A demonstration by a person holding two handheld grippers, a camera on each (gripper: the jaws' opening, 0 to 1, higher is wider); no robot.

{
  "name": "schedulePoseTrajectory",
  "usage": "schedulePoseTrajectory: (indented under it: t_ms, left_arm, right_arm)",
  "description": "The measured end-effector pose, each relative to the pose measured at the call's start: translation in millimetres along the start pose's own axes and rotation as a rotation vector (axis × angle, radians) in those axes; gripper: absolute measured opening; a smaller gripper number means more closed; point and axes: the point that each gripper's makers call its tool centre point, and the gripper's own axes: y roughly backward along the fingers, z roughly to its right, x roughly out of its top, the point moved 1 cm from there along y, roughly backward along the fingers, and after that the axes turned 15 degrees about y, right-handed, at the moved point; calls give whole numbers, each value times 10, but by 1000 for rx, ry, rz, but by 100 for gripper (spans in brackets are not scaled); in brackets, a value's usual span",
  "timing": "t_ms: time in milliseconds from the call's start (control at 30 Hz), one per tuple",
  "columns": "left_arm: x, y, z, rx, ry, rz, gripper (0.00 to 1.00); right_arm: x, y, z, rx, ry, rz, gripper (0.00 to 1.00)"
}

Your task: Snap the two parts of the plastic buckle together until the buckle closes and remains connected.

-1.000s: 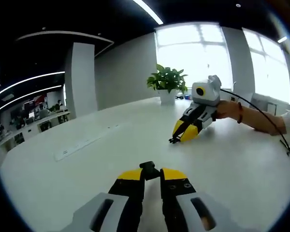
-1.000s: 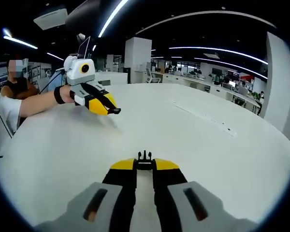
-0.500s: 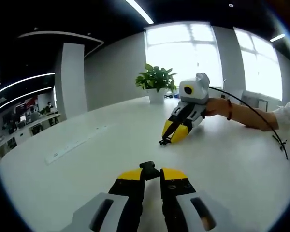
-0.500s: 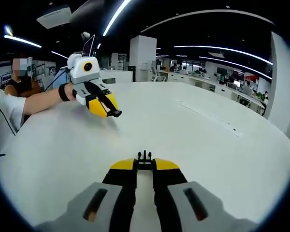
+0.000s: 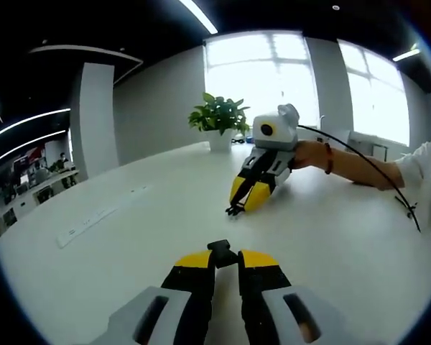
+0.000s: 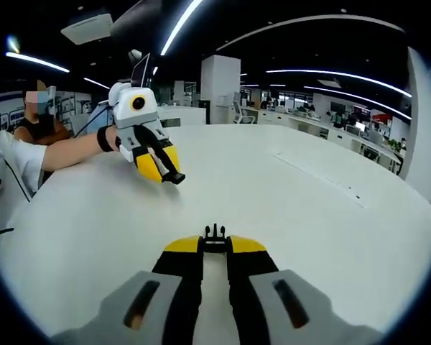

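While both buckle halves are gripped, they're well apart over the white table (image 5: 129, 237). Socket half (image 5: 221, 247) is clamped at the left gripper (image 5: 223, 260) tips; pronged half (image 6: 215, 231) is clamped in the right gripper (image 6: 214, 246), prongs pointing forward. Across the gap the right gripper's half (image 5: 234, 210) aims back toward the left's jaws, and the left's half (image 6: 177, 178) points down-right. Judgement: axes need lining up nose-to-nose before closing in. Potted plant (image 5: 218, 115) sits far behind.
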Motion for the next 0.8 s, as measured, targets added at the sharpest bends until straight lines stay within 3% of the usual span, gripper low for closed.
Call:
schedulePoseTrajectory:
  t_ms: [533, 800]
  left_arm:
    - [-25, 24, 56, -45, -3, -8, 11]
    - [-89, 19, 146, -94, -9, -39, 11]
  right_arm:
    - [54, -18, -113, 43, 9, 20, 12]
    - [84, -25, -148, 67, 21, 25, 12]
